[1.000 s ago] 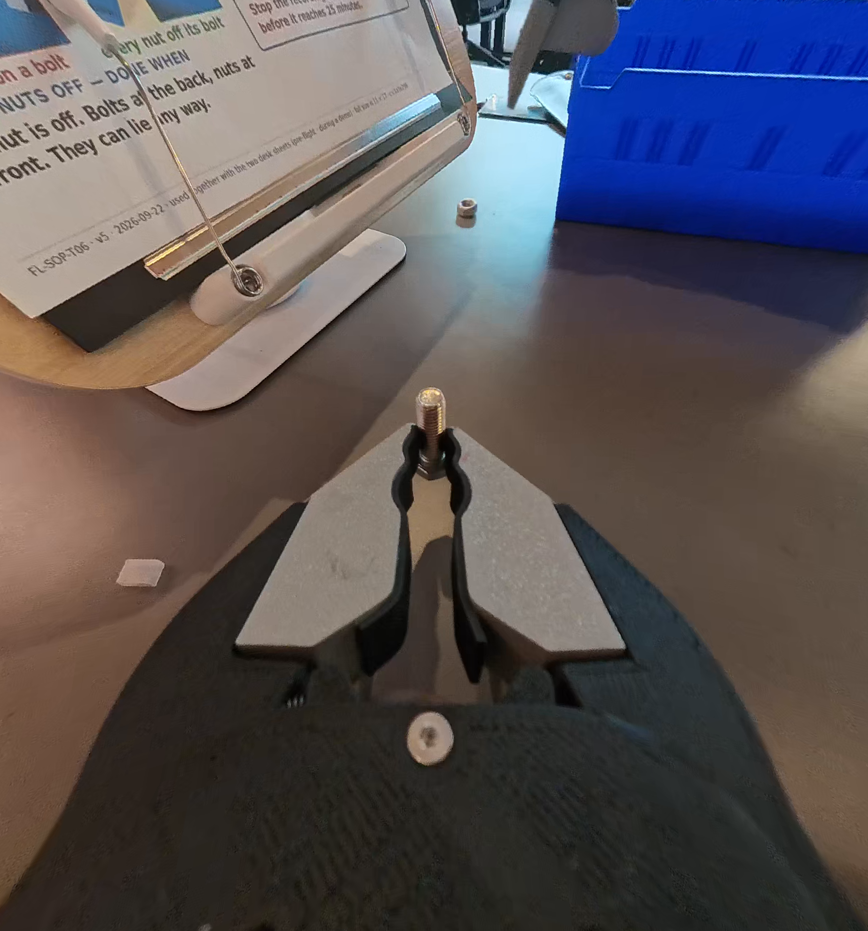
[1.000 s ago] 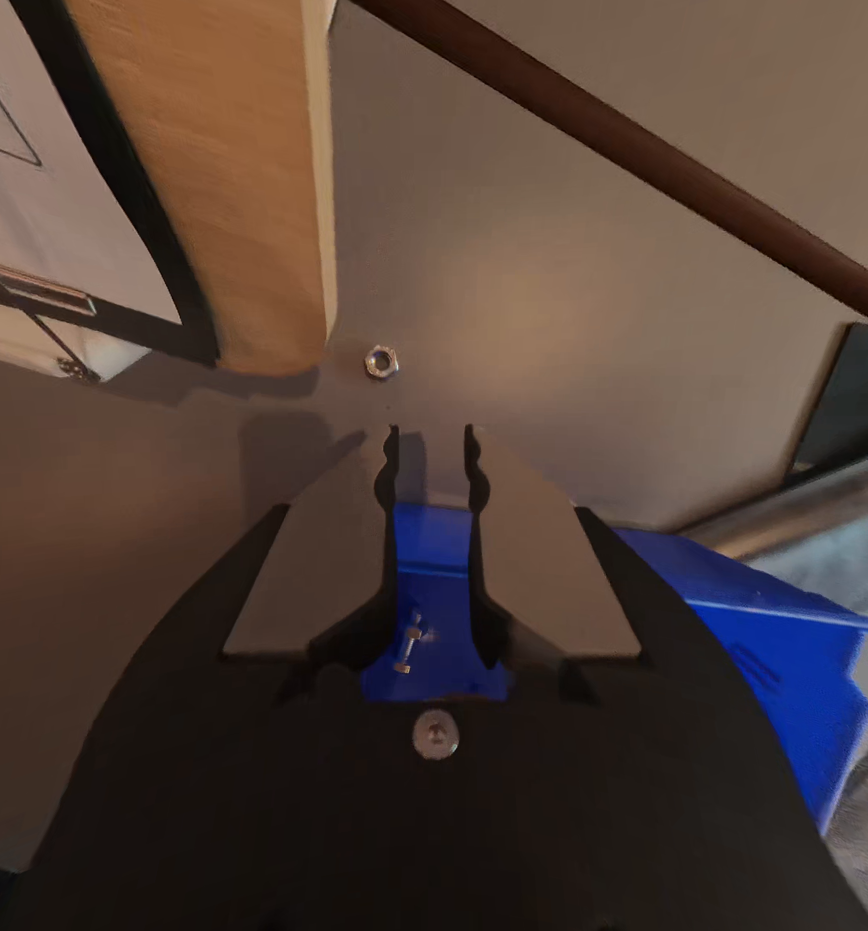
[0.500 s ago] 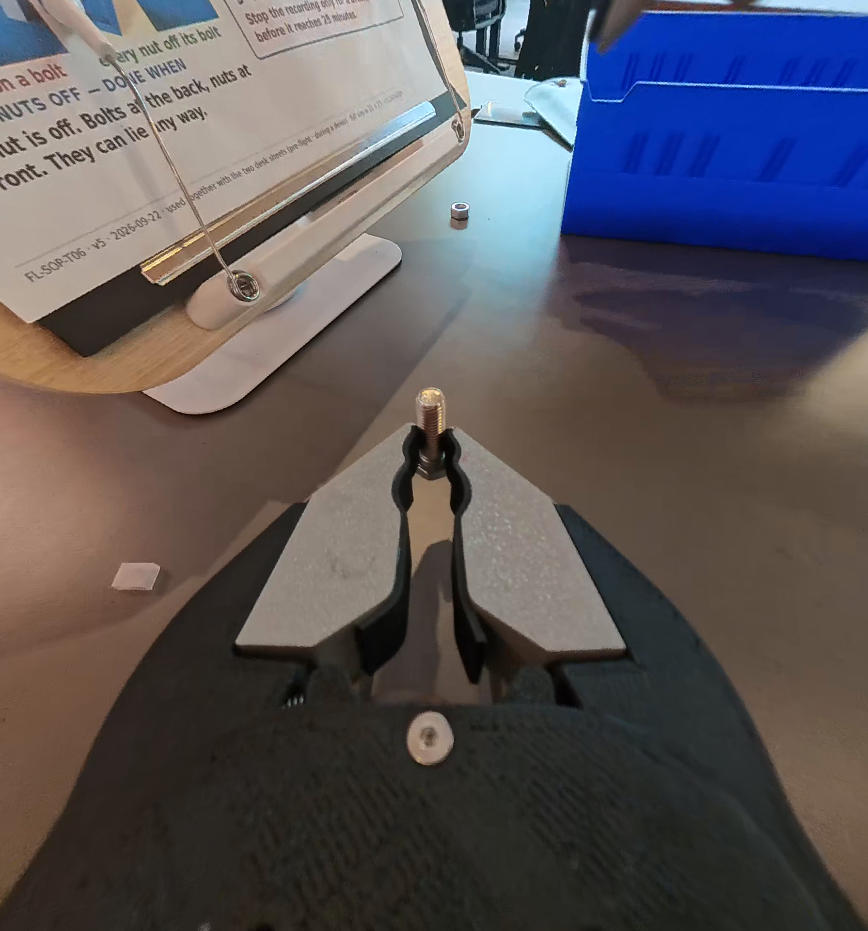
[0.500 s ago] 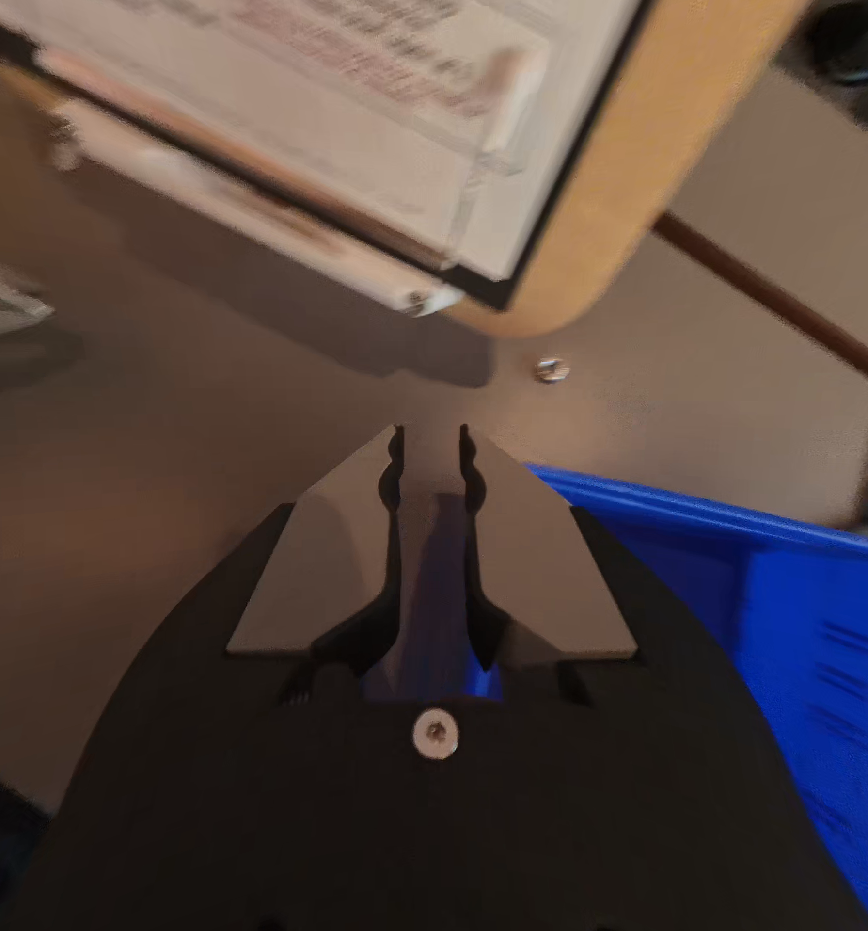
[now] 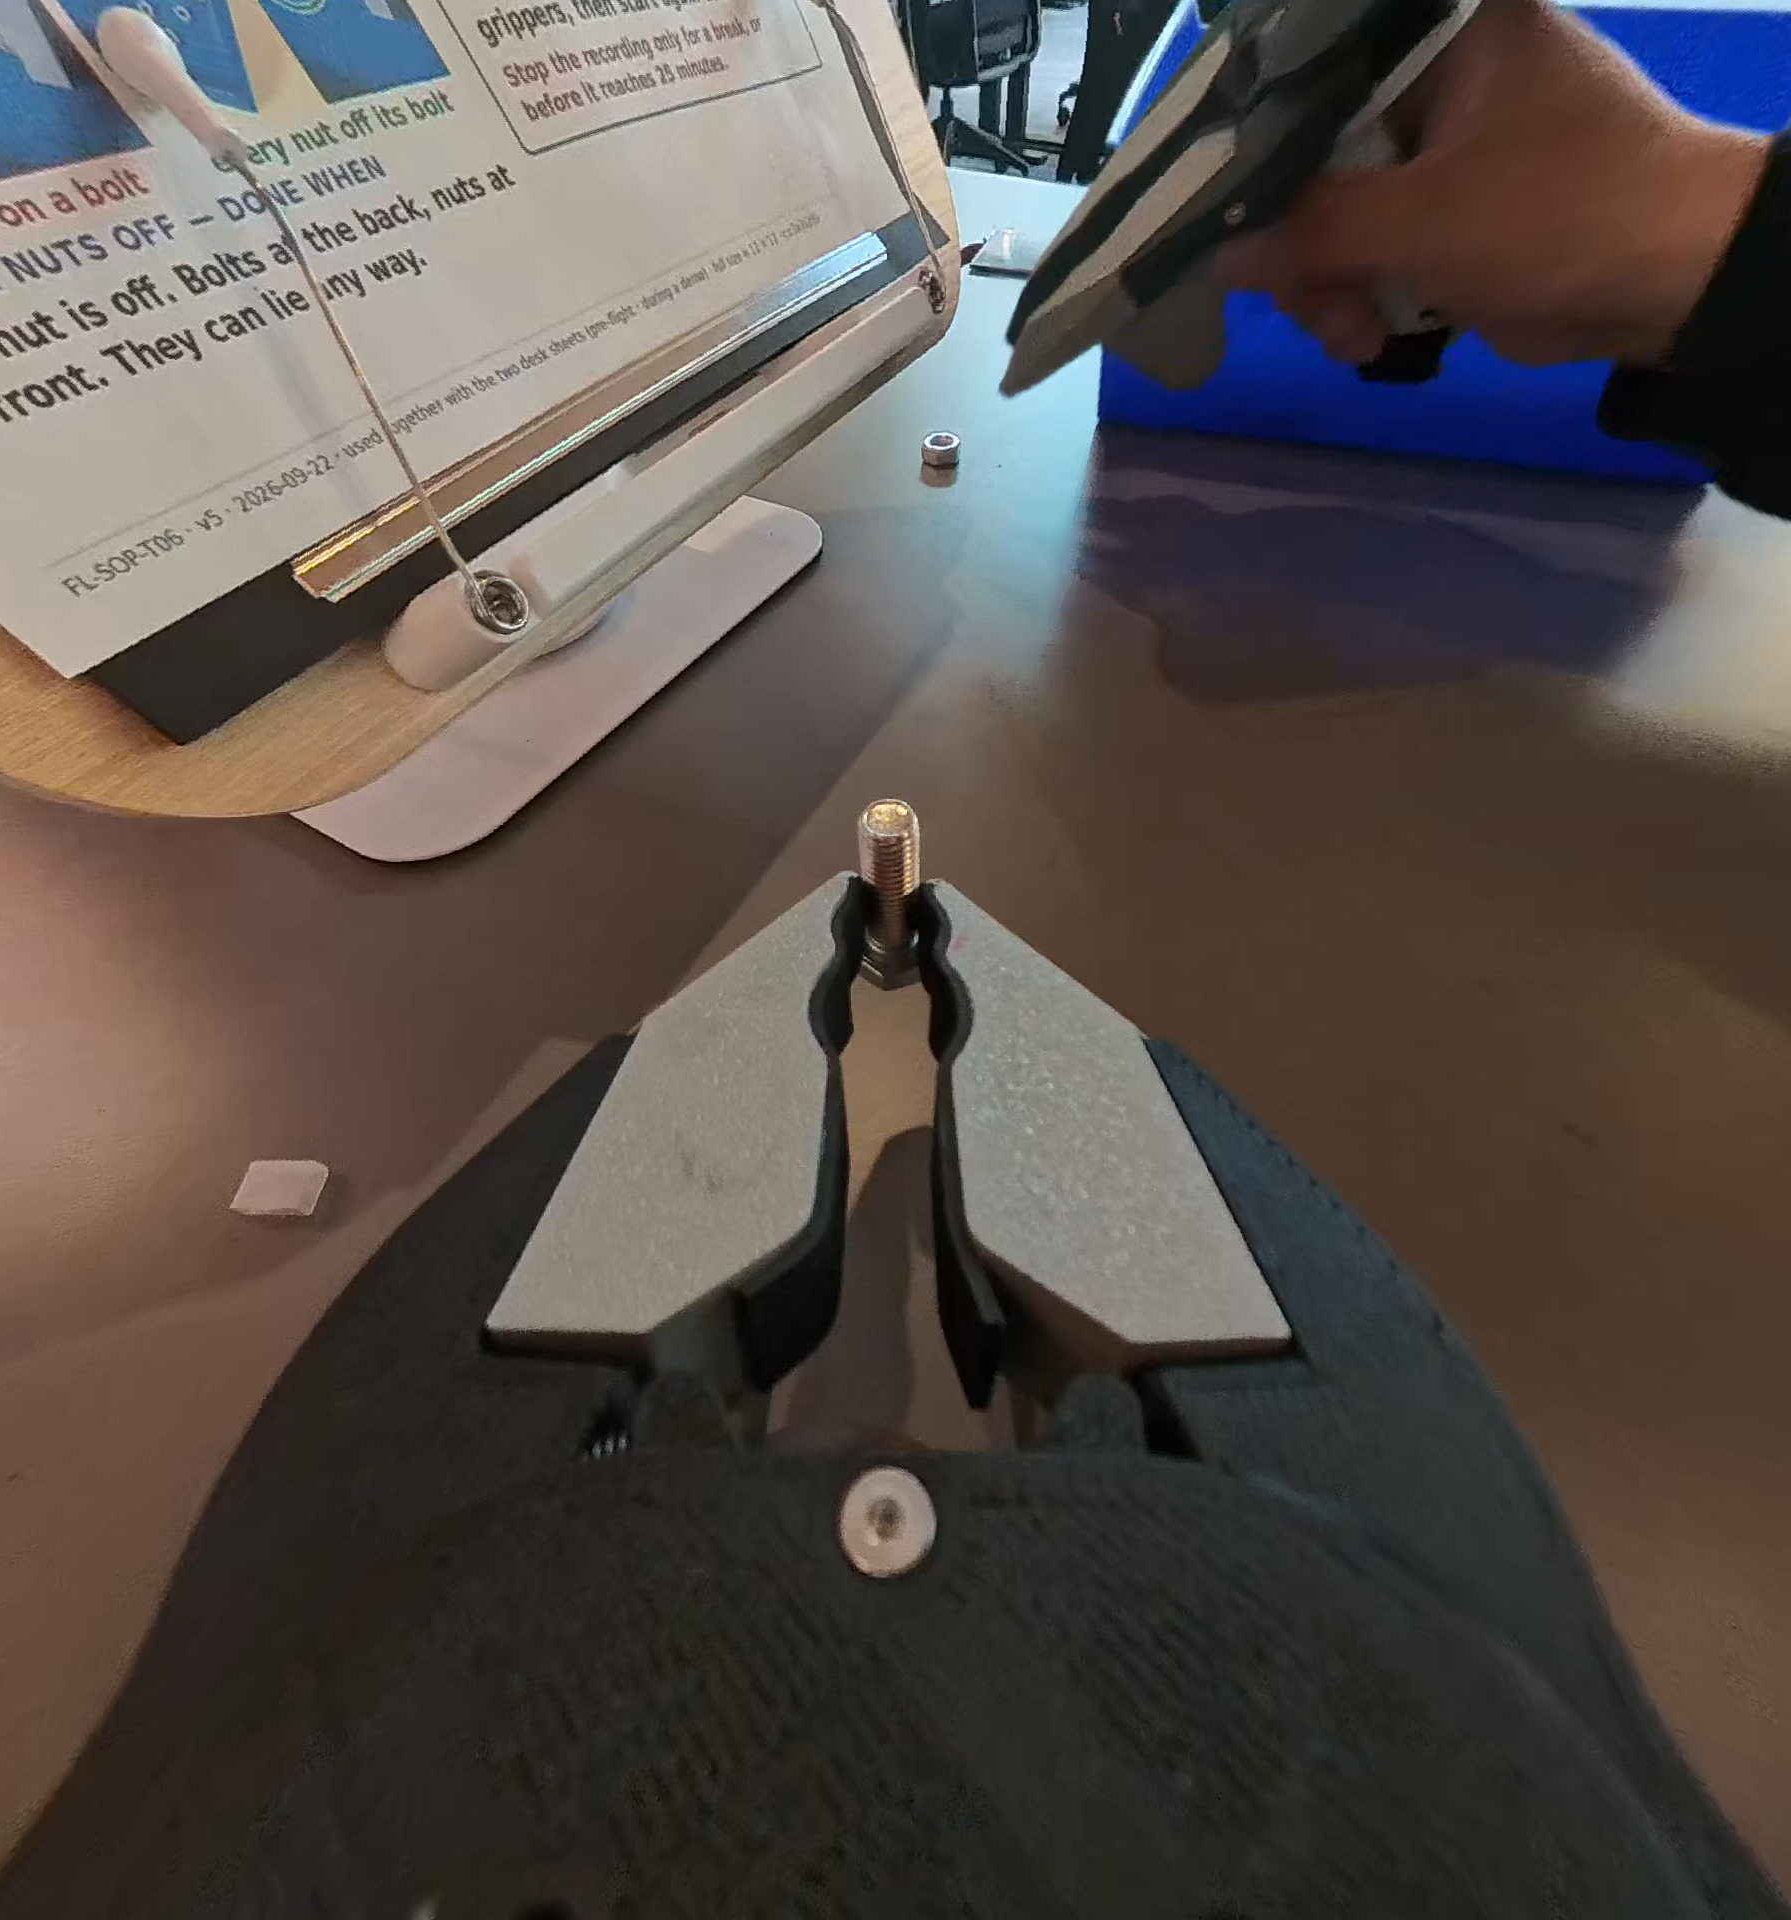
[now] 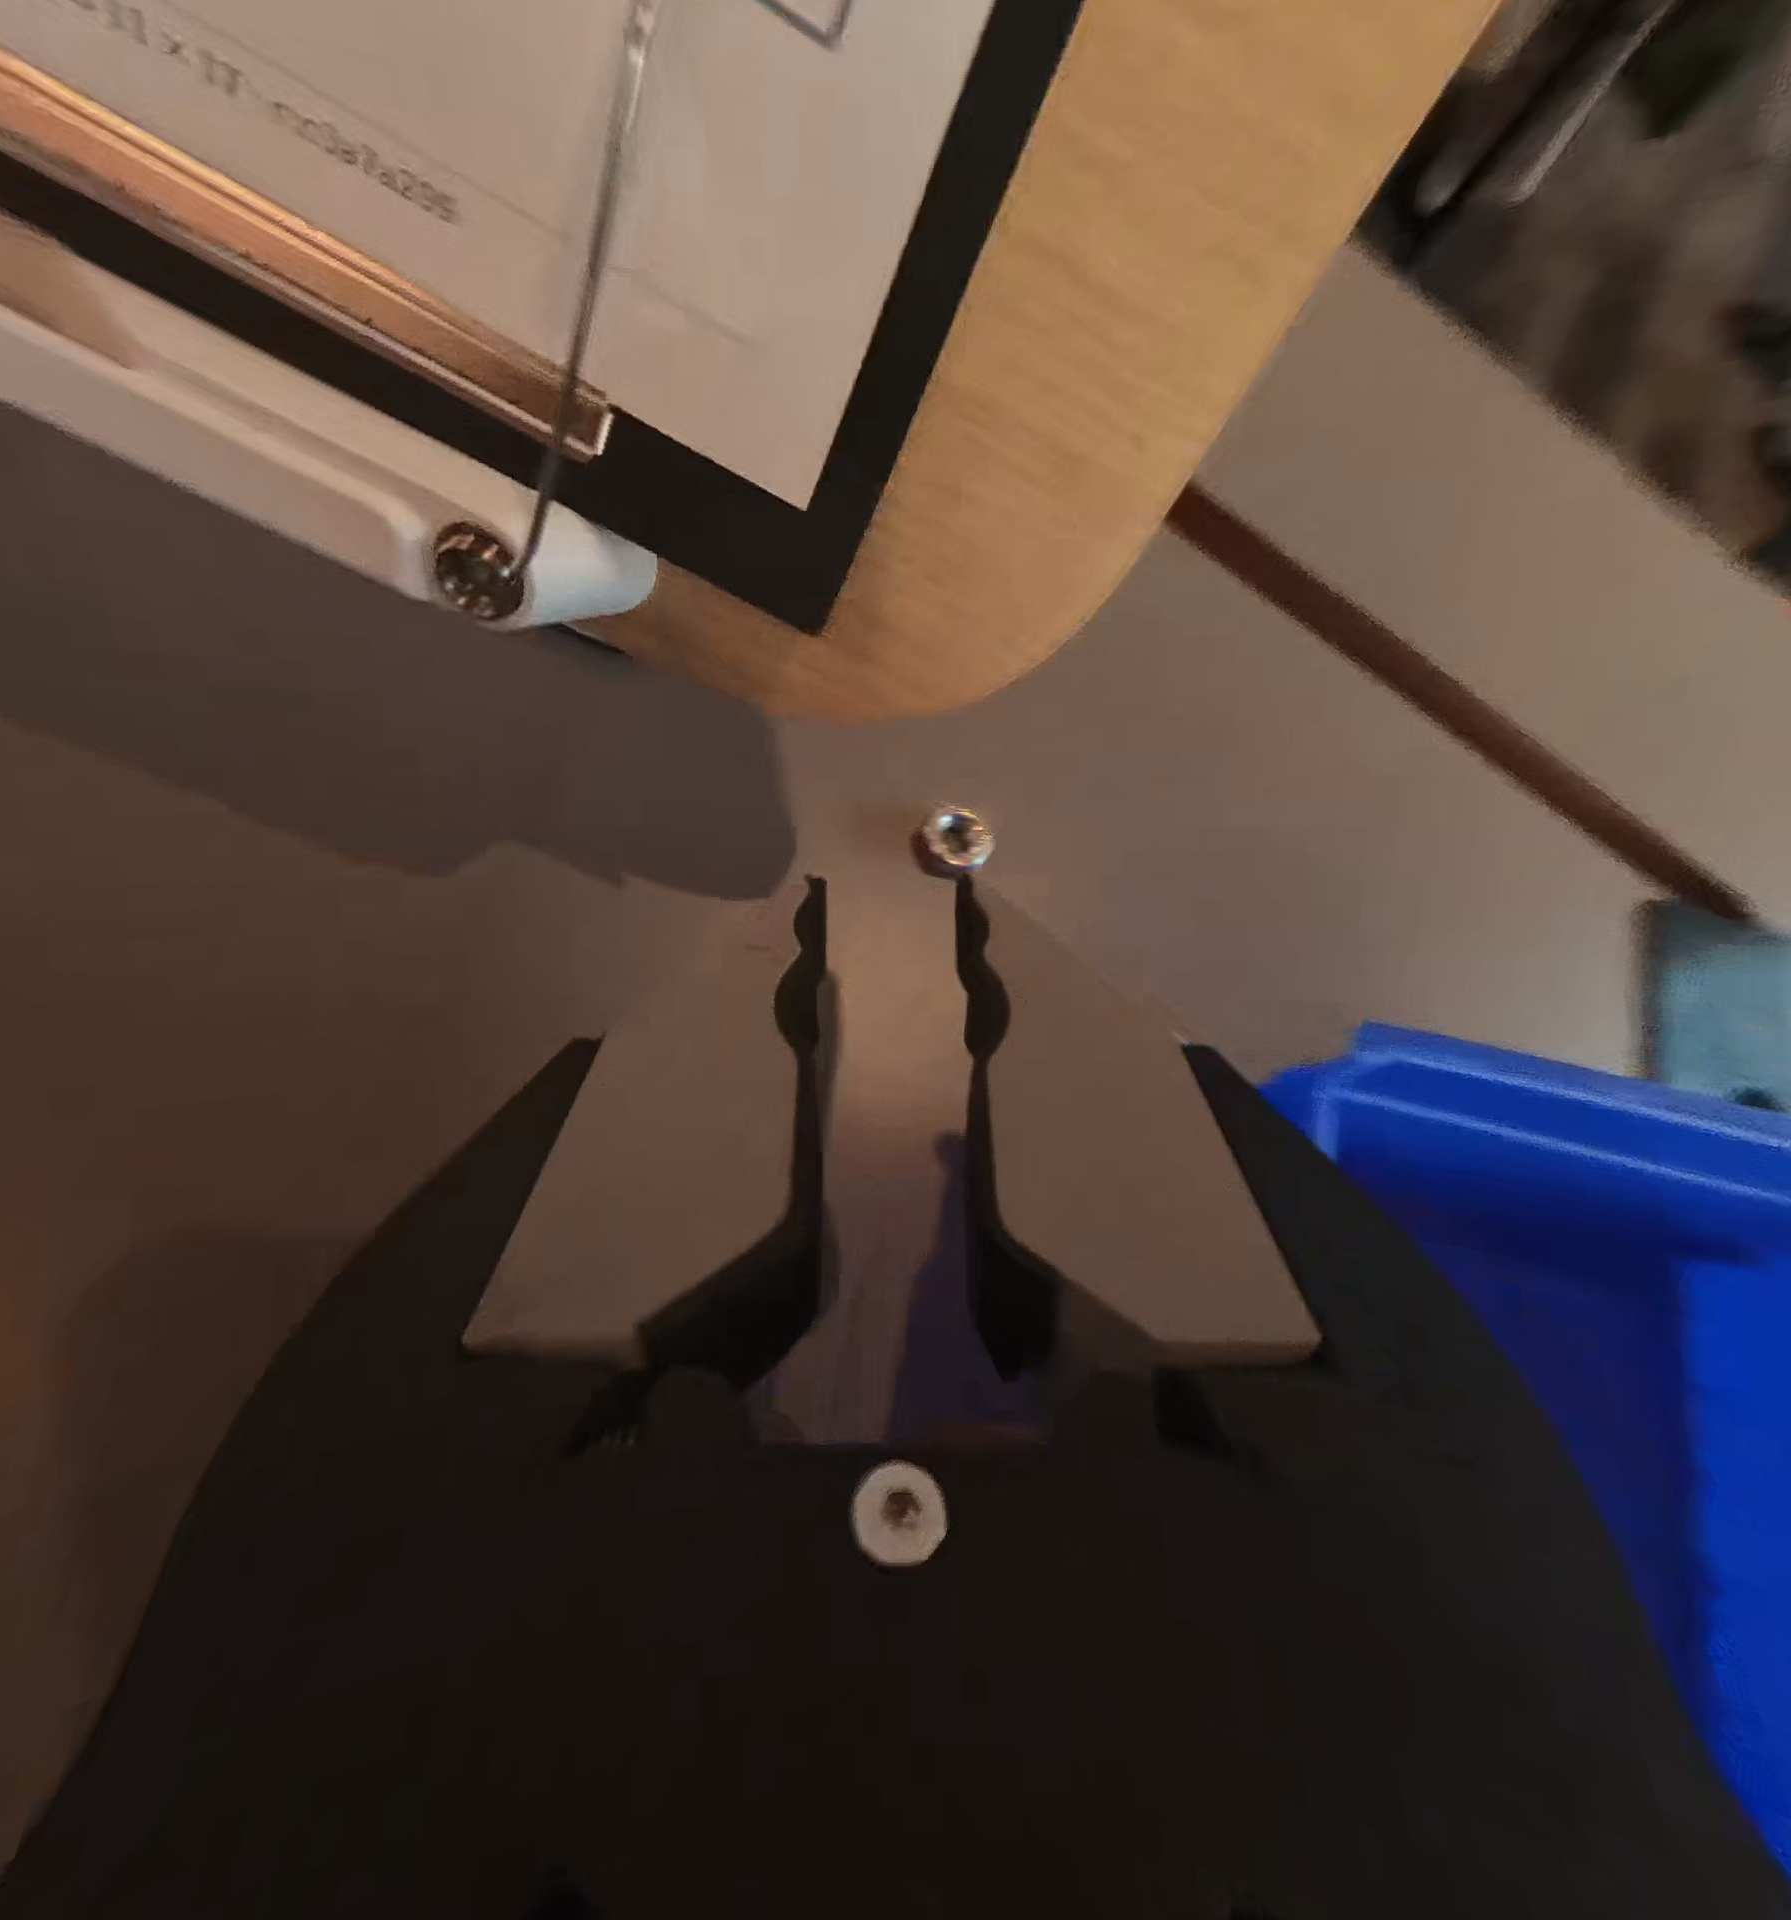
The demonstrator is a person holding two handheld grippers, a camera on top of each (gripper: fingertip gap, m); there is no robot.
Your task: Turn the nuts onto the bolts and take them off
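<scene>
A printed instruction sheet point(image 5: 371, 260) with black, red and green lettering and blue pictures stands clipped on a wooden board point(image 5: 195, 769) with a white foot point(image 5: 600, 717); a wire arm point(image 5: 371, 395) holds it down (its wording is left aside here).

The left gripper point(image 5: 889, 914) is closed on a bolt point(image 5: 887, 883): its black fingertips point(image 5: 841, 935) clamp the head end, and the threaded shank stands up past the tips, above the brown table point(image 5: 1390, 1039).

The right gripper point(image 6: 889, 904), held by a hand point(image 5: 1493, 197), has its jaws a narrow gap apart with nothing between them. It hangs above the table, tips pointing down at a loose nut point(image 6: 957, 837) that lies flat near the board's corner, just past the right fingertip point(image 6: 969, 914). Whether they touch is unclear.

A blue bin point(image 6: 1597, 1247) sits to the right, near the nut. A small pale square point(image 5: 280, 1188) lies on the table to the left.
</scene>
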